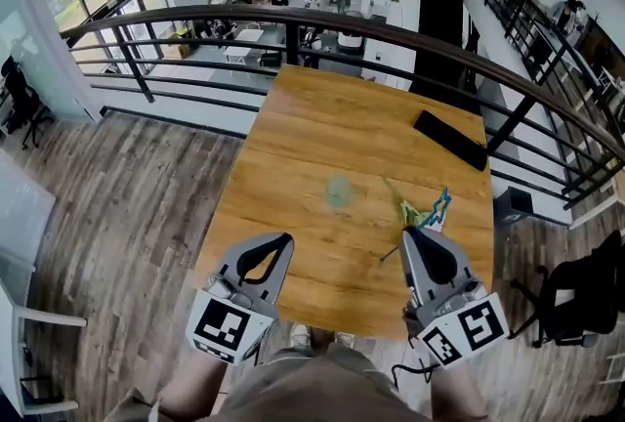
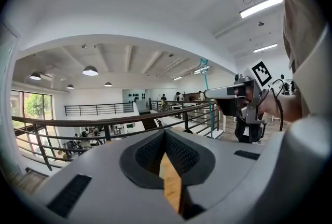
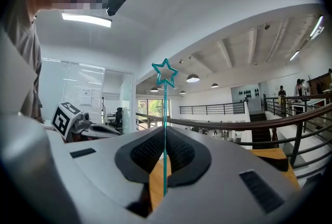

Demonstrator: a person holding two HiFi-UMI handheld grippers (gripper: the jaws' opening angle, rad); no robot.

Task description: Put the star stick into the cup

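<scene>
A thin teal star stick (image 3: 165,114) stands upright between the jaws of my right gripper (image 3: 165,134), which is shut on it; its star (image 3: 165,72) is well above the jaws. In the left gripper view the same stick (image 2: 207,85) rises from the right gripper (image 2: 210,94). In the head view a clear cup (image 1: 339,190) stands mid-table, ahead and left of my right gripper (image 1: 406,232). My left gripper (image 1: 285,237) hangs over the near table edge, shut and empty.
More coloured star sticks (image 1: 427,209) lie in a small pile just beyond the right gripper. A flat black object (image 1: 449,139) lies at the far right of the wooden table (image 1: 312,127). A dark railing (image 1: 293,20) runs behind the table.
</scene>
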